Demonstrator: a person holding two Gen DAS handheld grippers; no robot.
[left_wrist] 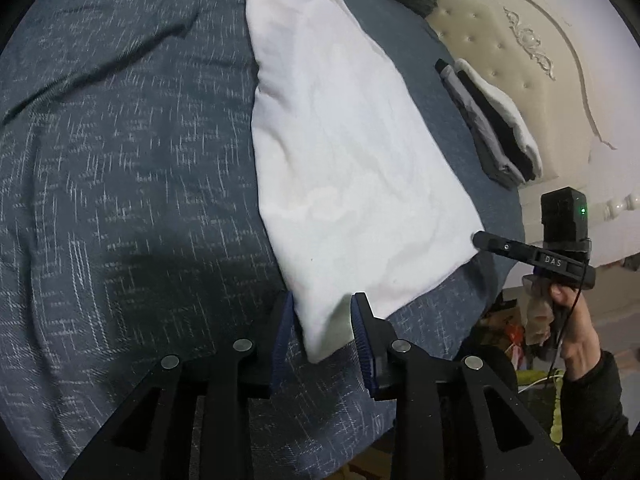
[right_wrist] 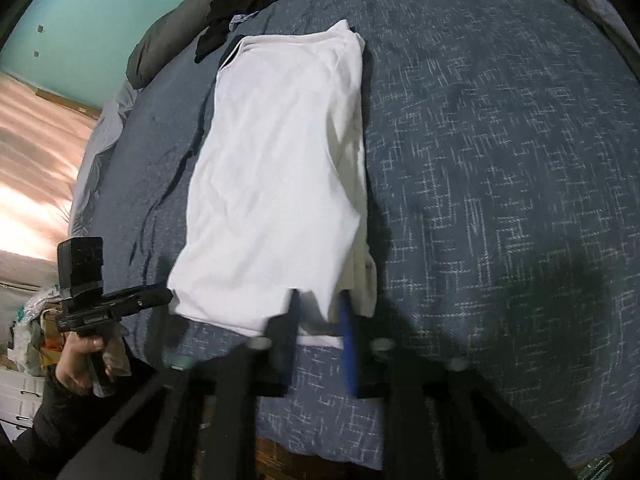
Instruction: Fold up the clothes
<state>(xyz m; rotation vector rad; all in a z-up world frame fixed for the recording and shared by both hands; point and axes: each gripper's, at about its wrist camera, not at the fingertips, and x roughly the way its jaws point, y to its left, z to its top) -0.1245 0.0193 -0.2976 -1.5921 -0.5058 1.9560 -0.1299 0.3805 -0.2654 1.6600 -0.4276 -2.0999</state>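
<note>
While shirt [left_wrist: 344, 152] lies lengthwise mid-frame on bed [left_wrist: 120, 200], left gripper [left_wrist: 322, 320] and right gripper [right_wrist: 318, 312], both spread, straddle hem corners; uneven pinch could skew fold.

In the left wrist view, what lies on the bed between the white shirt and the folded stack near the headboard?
Nothing but bare blue bedspread separates the white shirt from the folded stack; the left wrist view shows it.
</note>
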